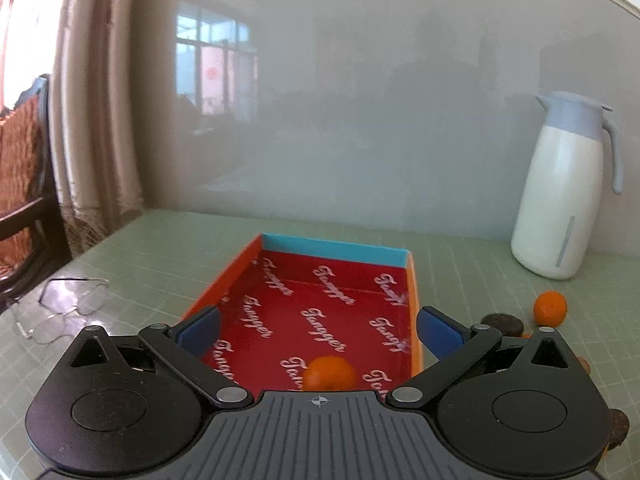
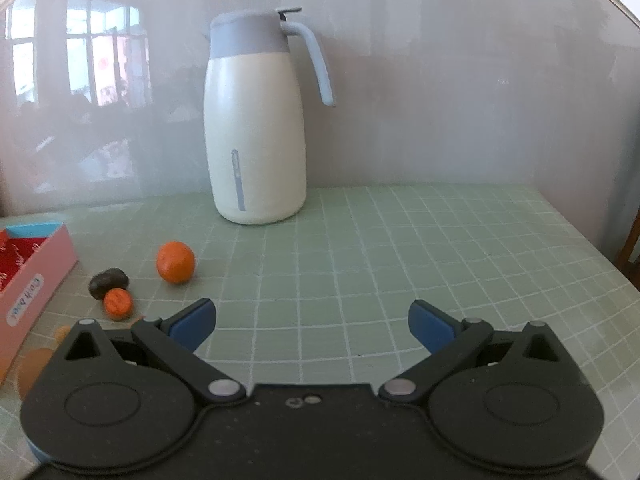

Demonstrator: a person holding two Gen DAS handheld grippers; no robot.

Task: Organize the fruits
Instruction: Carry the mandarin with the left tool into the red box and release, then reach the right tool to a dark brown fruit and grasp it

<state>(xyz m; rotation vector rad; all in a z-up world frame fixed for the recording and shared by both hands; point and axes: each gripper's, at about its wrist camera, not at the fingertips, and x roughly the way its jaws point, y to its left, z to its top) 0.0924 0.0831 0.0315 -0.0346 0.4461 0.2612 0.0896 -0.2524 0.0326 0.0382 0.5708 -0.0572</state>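
Both hand-held grippers, left (image 1: 319,330) and right (image 2: 312,322), are spread empty; a tangerine (image 1: 330,373), slightly blurred, is seen in the red box (image 1: 240,264).

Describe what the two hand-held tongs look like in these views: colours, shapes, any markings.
Both look alike: the left tongs and right tongs have matte black bodies with two round housings, angled black link arms on silver pivot pins, and blue pads. The left body is ribbed with a small crosshair mark. No cables or sleeves show.

A white script word, apparently "Tanger", was repeated across the red floor of the box (image 1: 340,280). A label on its pink side was too blurred to be read.
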